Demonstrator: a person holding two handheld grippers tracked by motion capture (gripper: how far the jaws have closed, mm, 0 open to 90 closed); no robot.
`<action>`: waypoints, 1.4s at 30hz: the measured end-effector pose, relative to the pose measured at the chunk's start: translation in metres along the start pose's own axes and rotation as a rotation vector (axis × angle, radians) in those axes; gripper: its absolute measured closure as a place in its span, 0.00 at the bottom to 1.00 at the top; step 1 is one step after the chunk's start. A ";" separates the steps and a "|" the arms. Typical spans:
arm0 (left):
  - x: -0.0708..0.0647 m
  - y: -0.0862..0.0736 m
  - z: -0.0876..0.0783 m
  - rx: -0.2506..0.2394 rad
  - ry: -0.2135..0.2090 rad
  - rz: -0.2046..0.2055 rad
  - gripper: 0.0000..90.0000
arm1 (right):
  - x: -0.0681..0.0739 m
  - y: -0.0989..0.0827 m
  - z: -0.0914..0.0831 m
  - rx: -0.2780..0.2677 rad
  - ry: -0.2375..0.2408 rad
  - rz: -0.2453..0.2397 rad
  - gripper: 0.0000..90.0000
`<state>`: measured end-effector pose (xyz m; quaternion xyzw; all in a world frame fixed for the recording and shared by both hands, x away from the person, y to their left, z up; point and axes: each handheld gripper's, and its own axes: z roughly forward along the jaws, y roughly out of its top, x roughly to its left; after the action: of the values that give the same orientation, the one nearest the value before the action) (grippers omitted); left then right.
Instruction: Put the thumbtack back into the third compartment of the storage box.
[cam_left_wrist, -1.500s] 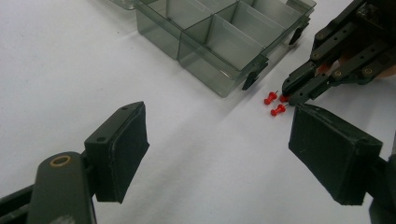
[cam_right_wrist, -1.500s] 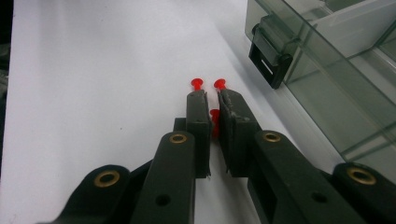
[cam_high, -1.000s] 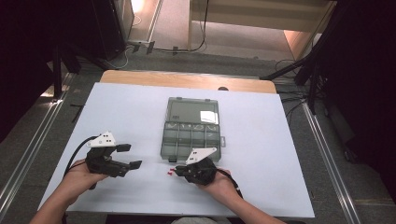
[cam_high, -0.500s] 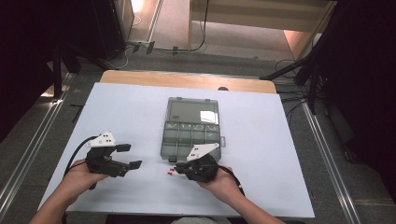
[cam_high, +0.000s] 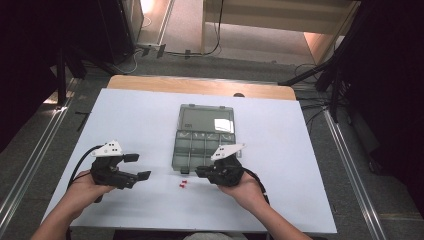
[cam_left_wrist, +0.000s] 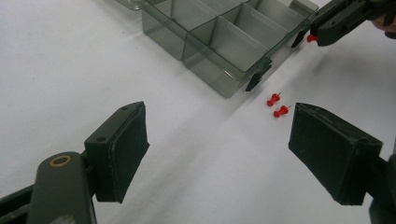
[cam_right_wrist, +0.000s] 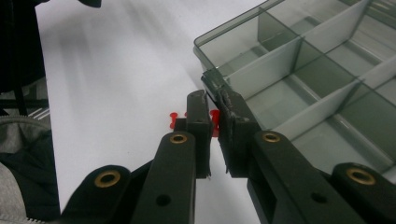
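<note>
Since a second ago my right gripper (cam_high: 200, 172) has lifted off the white surface (cam_high: 145, 120) and drifted toward the near edge of the smoky transparent plastic compartment box (cam_high: 203, 137), while my left gripper (cam_high: 137, 167) has stayed put at the left of the surface with its pads wide apart and nothing between them.

From the left gripper view I see a small red plastic push pin (cam_left_wrist: 312, 38) pinched at the tip of the right gripper, whose pads are clamped together on it. Two more red push pins (cam_left_wrist: 276, 105) lie loose on the surface just in front of the box's near corner, close to its dark latch (cam_left_wrist: 252, 82).

I judge the step in hand to be carrying the held pin over the box wall and into one of the near compartments (cam_right_wrist: 299, 100). To do it well I would keep the grip firm, clear the rim before moving across, centre the tip above a single compartment rather than over a divider, lower it close to the floor, then part the pads slowly so the pin doesn't bounce out.
</note>
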<state>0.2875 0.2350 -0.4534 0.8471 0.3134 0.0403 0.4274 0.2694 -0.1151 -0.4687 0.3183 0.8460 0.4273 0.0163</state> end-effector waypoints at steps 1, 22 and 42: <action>0.000 0.000 0.000 0.000 0.000 0.000 0.21 | 0.000 0.000 0.000 0.000 0.000 0.000 0.93; 0.000 -0.001 0.002 0.004 -0.003 0.001 0.21 | -0.019 0.004 -0.017 -0.011 -0.056 0.052 0.94; -0.002 -0.002 0.000 -0.002 0.006 0.010 0.21 | -0.037 0.009 -0.019 -0.020 -0.111 0.082 0.94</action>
<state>0.2847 0.2346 -0.4539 0.8480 0.3105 0.0455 0.4271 0.2980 -0.1457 -0.4595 0.3756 0.8258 0.4178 0.0490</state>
